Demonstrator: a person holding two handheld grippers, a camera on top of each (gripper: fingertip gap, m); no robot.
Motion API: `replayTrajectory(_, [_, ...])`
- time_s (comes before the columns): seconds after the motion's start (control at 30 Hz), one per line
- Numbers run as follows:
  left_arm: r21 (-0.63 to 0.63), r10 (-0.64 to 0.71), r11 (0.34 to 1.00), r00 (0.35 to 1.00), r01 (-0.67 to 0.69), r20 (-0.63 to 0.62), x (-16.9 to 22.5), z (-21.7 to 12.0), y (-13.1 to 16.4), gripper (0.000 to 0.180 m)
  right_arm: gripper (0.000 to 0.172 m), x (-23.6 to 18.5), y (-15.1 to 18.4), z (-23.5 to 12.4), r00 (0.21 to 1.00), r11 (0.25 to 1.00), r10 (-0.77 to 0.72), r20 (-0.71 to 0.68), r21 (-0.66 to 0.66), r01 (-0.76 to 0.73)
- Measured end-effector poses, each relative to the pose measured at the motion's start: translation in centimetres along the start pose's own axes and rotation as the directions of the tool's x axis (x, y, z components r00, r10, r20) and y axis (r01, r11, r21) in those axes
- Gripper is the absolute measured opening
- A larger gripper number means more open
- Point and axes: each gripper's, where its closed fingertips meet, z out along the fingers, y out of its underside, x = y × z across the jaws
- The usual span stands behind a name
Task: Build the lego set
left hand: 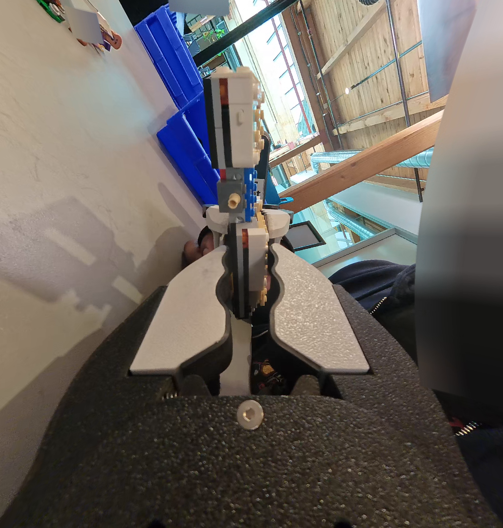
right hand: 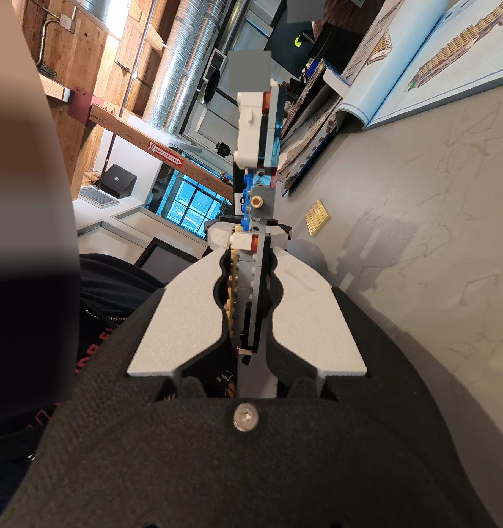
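Note:
A long brick model, white, grey, black, blue and tan, is held off the grey table between both grippers. In the left wrist view my left gripper is shut on one end of the model, with both pads against its sides. The right gripper's pale fingertips clamp the same model farther along it. In the right wrist view my right gripper is shut on the grey and tan end of the model. The left gripper's fingertips grip it beyond.
Blue plastic bins stand at the table's edge. An open instruction booklet and a tan studded plate lie on the table. A person's dark jacket is close behind the grippers.

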Motion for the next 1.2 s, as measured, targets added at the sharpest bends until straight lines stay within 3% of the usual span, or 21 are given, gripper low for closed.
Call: replayTrajectory(1.2, [-0.005,-0.061,0.998,0.997,0.061,-0.045,0.12,-0.04,-0.01,0.023,0.024,-0.18,-0.46,0.16,0.997,0.997,0.064,0.044,0.042,-0.066])
